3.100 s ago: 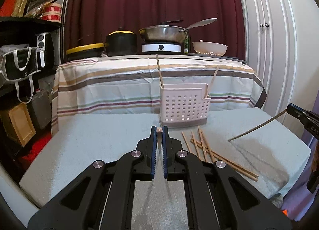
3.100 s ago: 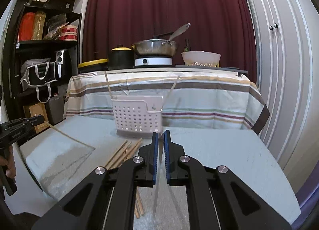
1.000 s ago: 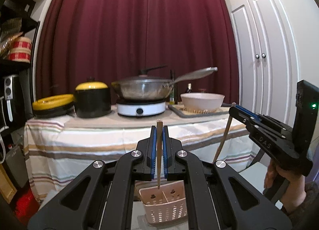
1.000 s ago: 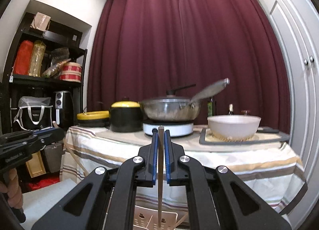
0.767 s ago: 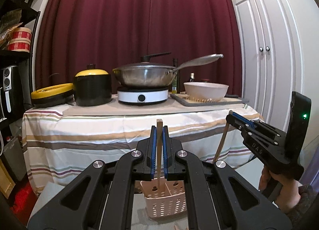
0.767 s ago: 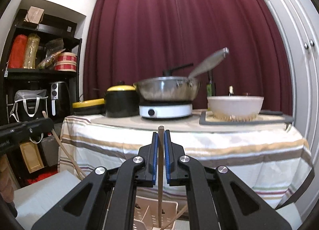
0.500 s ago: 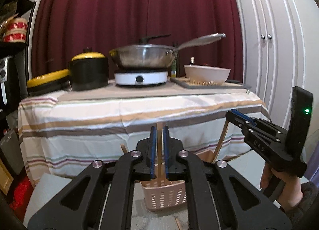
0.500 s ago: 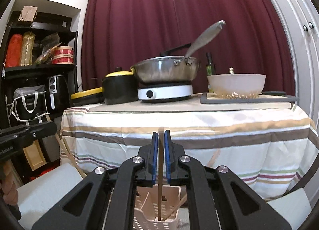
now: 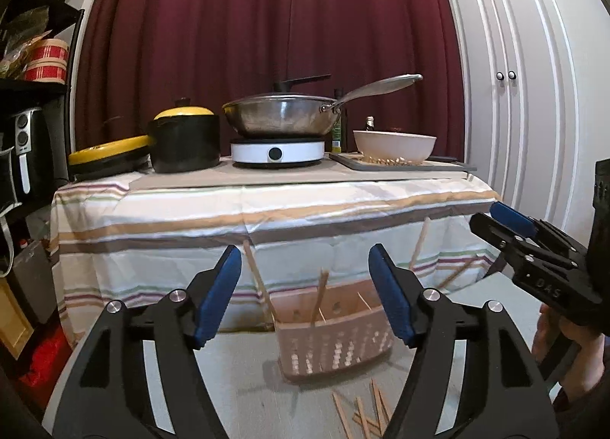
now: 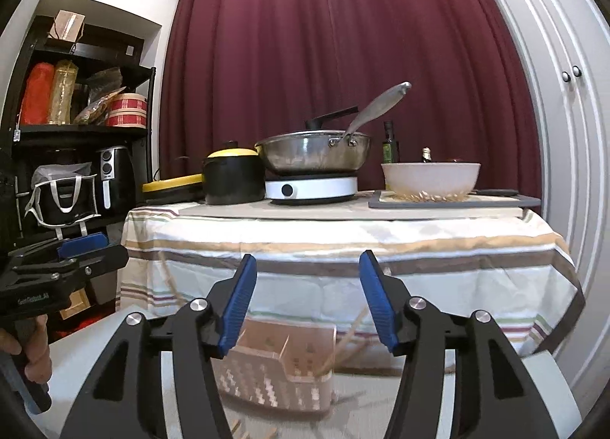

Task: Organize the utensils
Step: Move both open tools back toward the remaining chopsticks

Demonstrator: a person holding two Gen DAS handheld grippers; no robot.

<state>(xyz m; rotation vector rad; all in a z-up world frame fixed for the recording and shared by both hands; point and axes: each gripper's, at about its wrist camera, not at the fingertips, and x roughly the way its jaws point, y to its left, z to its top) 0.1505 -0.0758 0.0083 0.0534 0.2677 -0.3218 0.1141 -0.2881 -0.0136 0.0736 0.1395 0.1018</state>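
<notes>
both grippers [image 9: 305, 290] [image 10: 307, 298] opening, empty, above basket [image 9: 335, 340].

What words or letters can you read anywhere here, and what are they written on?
"DAS": pale letters on the black body of the right gripper, seen from the left wrist camera.
Pale lettering on the body of the left gripper, seen from the right wrist camera: too blurred to read.
Label on the green bottle behind the pan: too small to read.
Nothing readable on the utensil basket or the white cooker.
</notes>
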